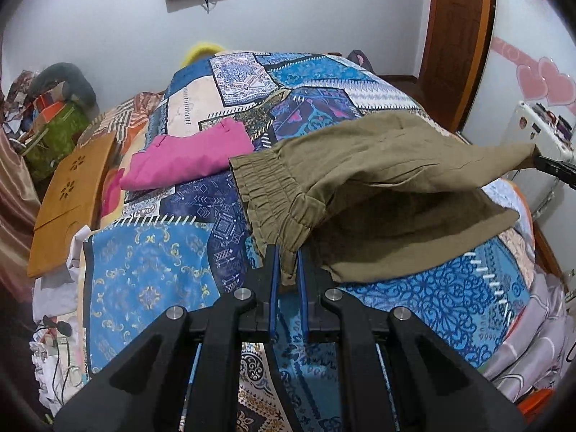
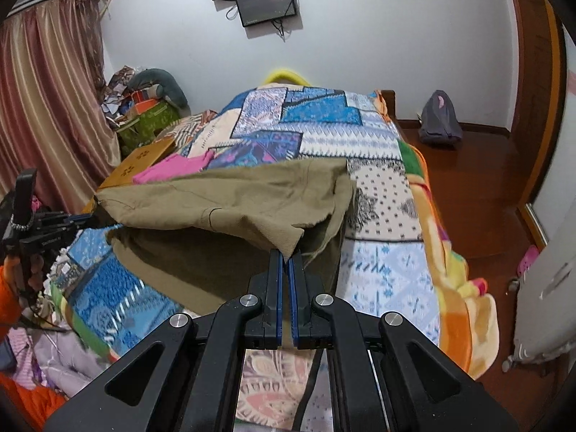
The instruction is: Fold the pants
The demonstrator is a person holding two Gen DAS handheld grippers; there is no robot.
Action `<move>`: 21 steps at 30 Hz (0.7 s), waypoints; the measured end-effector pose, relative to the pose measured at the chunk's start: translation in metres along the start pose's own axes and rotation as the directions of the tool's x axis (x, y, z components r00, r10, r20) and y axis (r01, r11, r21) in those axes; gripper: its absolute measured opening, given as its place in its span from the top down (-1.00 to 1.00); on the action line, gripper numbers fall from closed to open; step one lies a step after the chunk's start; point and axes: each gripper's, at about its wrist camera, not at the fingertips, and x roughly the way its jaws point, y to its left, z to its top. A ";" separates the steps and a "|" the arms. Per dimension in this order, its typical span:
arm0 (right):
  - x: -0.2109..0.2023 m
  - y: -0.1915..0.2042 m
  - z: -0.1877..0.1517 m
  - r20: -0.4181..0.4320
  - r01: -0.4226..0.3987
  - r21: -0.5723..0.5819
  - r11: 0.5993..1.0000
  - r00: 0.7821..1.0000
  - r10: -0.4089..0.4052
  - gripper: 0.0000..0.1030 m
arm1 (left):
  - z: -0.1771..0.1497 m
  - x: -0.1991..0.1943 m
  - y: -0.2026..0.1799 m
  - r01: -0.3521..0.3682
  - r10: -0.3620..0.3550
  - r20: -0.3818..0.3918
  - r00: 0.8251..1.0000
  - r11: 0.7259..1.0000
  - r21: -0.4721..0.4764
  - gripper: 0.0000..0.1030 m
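Pants [image 1: 378, 151], olive: my left tongs [image 1: 287, 262] and right tongs [image 2: 286, 259] (both angled down) each pinch an edge above the bed [image 1: 144, 273].

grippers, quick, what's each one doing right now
left gripper: closed on the elastic waistband of the olive-green fabric pants.
right gripper: closed on a corner of the same pants.

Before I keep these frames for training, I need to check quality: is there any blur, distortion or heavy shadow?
Left wrist view: sharp, pants and left gripper crisp; fisheye bends the door frame, corners black. Right wrist view: right gripper sharp, but blanket smeared along the bed's right edge; deep shadow under the lifted pants.
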 end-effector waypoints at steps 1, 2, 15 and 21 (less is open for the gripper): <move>0.000 0.000 -0.004 -0.005 0.005 0.001 1.000 1.000 -0.005 0.94 | -0.001 0.001 0.000 0.005 -0.006 -0.004 1.000 1.000 -0.002 0.82; 0.000 0.000 -0.008 -0.007 0.008 0.003 1.000 1.000 -0.008 0.94 | -0.003 0.002 0.000 0.011 -0.011 -0.010 1.000 1.000 -0.006 0.82; 0.005 -0.008 -0.044 -0.090 0.042 0.042 0.998 0.995 -0.038 0.94 | -0.015 -0.017 0.026 -0.016 0.015 -0.005 1.000 0.996 -0.085 0.77; -0.015 -0.013 -0.045 -0.101 0.102 0.037 0.994 0.990 -0.098 0.93 | 0.000 -0.030 0.027 0.002 0.002 0.040 0.999 0.995 -0.101 0.77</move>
